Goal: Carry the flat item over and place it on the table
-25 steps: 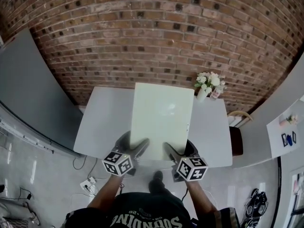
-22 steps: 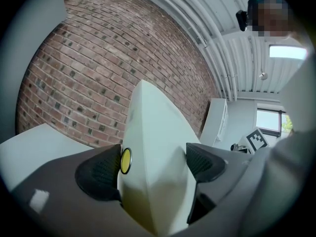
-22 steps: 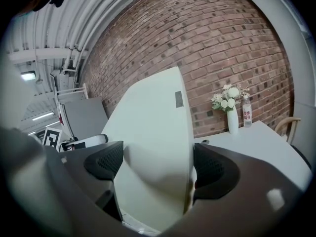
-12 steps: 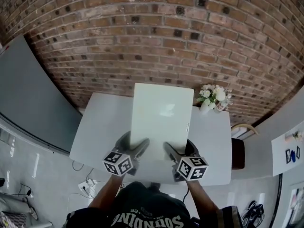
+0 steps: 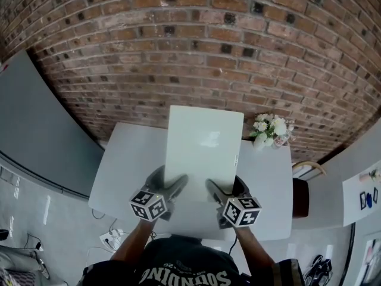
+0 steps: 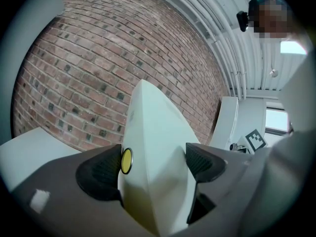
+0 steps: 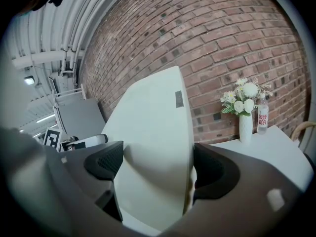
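One flat panel [image 5: 203,148], pale cream, held over one white table [image 5: 119,159], far edge toward brick wall [image 5: 190,46]. Contact with tabletop: cannot tell. Two grippers at panel's near edge, side by side. Left gripper [image 5: 177,182]: both jaws clamped on panel, one yellow disc [image 6: 127,160] on one pad. Right gripper [image 5: 212,187]: both jaws pressed against panel faces. Two marker cubes, one per gripper. One white vase [image 5: 261,140] with flowers at table's far right corner; one small bottle [image 7: 262,116] just beside it.
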Available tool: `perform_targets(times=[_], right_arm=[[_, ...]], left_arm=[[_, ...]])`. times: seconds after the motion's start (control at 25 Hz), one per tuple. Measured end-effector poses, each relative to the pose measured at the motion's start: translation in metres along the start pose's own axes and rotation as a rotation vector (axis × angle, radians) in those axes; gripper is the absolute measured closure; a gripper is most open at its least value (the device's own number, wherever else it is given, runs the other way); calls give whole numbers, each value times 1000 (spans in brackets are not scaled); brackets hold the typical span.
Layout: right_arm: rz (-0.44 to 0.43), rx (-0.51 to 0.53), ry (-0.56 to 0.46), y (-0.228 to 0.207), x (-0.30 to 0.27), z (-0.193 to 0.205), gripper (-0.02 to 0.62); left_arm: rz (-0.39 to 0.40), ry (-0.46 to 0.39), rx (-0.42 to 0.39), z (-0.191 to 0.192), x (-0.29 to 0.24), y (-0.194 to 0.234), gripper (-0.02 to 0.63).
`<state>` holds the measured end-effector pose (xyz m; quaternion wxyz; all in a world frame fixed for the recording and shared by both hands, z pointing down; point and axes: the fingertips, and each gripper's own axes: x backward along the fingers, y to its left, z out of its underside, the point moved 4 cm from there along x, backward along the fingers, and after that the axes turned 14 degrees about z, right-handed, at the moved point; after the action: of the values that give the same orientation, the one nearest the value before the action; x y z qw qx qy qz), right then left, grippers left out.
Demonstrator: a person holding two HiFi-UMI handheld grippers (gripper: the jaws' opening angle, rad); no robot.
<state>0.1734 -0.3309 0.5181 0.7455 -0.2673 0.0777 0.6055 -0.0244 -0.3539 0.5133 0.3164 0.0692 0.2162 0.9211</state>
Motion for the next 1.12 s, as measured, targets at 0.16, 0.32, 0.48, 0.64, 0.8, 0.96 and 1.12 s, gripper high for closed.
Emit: perform_targets(times=[0.16, 0.32, 0.48, 0.64, 0.8, 0.96, 1.12], right_arm=[[10, -3, 2, 1, -8, -1, 158], [27, -9, 17, -8, -16, 5, 158], [50, -23, 51, -20, -23, 19, 158], [64, -30, 85, -30, -28, 38, 158], [78, -41, 132, -38, -33, 60, 160], [76, -45, 189, -38, -37, 84, 160], [89, -55, 249, -39, -41, 110, 161]], left_arm=[[10, 13, 1, -2, -4, 10, 200], [18, 46, 25, 8, -12, 17, 201], [27, 90, 49, 26, -20, 25, 202], [29, 131, 84, 49, -22, 31, 202], [30, 169, 132, 74, -20, 37, 204], [17, 191, 167, 100, -8, 43, 204], [-3, 227, 200, 122, 4, 49, 206]])
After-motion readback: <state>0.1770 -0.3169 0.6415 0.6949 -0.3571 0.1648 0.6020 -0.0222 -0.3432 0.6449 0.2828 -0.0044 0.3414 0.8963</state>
